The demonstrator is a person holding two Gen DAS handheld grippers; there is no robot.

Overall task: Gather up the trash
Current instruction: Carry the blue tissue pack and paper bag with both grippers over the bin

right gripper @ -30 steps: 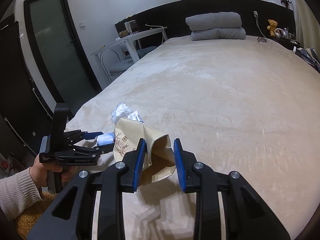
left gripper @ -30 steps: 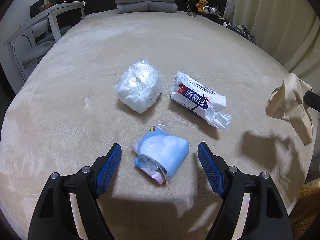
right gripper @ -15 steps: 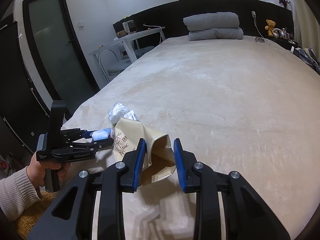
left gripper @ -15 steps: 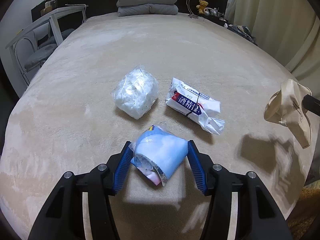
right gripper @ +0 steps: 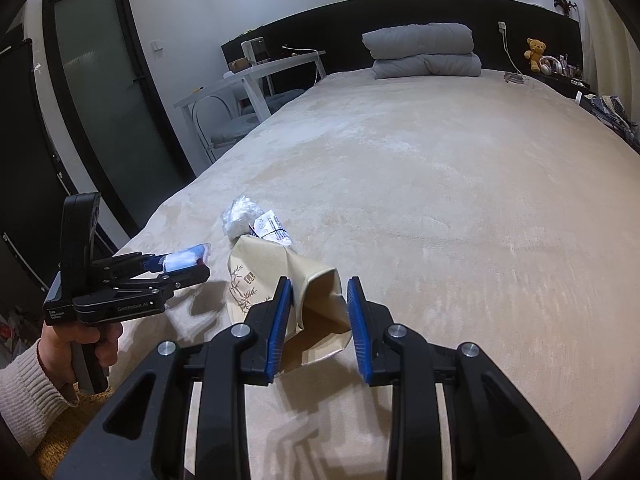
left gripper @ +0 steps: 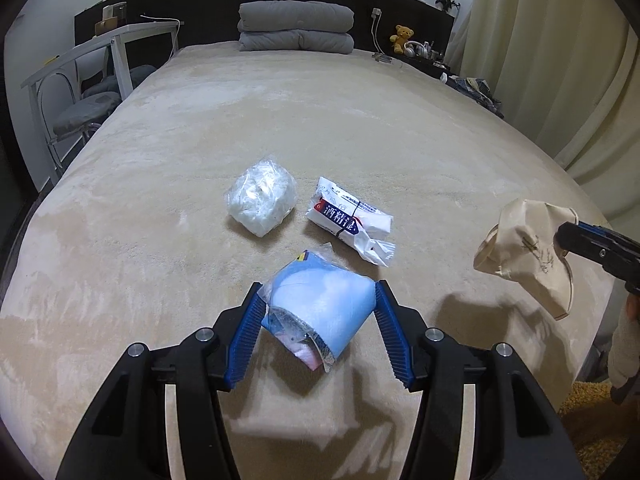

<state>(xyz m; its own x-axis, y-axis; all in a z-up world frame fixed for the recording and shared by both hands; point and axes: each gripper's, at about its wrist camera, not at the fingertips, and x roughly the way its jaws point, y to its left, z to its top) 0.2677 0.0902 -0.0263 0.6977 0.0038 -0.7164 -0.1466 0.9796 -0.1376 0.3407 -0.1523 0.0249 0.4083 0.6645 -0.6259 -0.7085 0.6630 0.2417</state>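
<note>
My left gripper [left gripper: 318,300] is shut on a light blue plastic packet [left gripper: 320,308] and holds it lifted above the bed; it also shows in the right wrist view [right gripper: 186,260]. A clear bag of white stuff [left gripper: 262,196] and a white wipes packet with a dark label [left gripper: 348,218] lie on the beige bed [left gripper: 320,112] beyond it. My right gripper [right gripper: 319,292] is shut on the rim of a tan paper bag [right gripper: 280,276], held open above the bed's near edge; the bag shows at the right in the left wrist view [left gripper: 528,248].
Folded grey bedding [left gripper: 296,28] sits at the head of the bed. A white desk and chair [left gripper: 80,92] stand to the left. A dark glass door [right gripper: 108,92] is at far left. Curtains [left gripper: 560,48] hang on the right.
My left gripper closed on the blue packet and lifted it off the bed. The right gripper with the paper bag stayed about where it was.
</note>
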